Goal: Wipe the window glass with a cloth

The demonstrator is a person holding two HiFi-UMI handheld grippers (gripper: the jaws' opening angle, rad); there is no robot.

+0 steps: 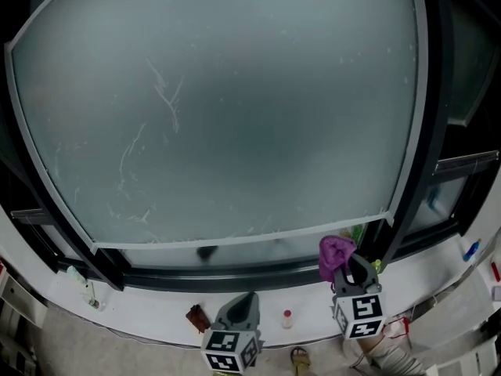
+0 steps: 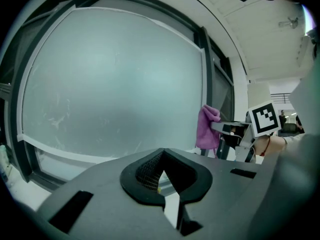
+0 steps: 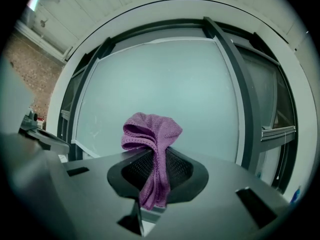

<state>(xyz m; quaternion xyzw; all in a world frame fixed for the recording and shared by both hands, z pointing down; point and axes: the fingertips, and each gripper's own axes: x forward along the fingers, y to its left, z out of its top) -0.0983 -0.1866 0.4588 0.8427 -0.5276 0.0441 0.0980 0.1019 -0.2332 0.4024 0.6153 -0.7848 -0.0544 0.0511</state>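
Frosted window glass (image 1: 235, 108) has some white scratchy streaks (image 1: 166, 94) toward its left side. Low down, the left gripper (image 1: 244, 304) has its jaws pinched together with nothing in them, tips pointed at the pane over the white sill (image 1: 156, 308). There's a little white bottle (image 1: 287, 318) on the sill just right of it. Further right, the right gripper (image 1: 356, 269) is clamped on a purple cloth (image 1: 335, 253), which bunches up past the tips near the pane's bottom right corner. Can't tell if it touches the glass.
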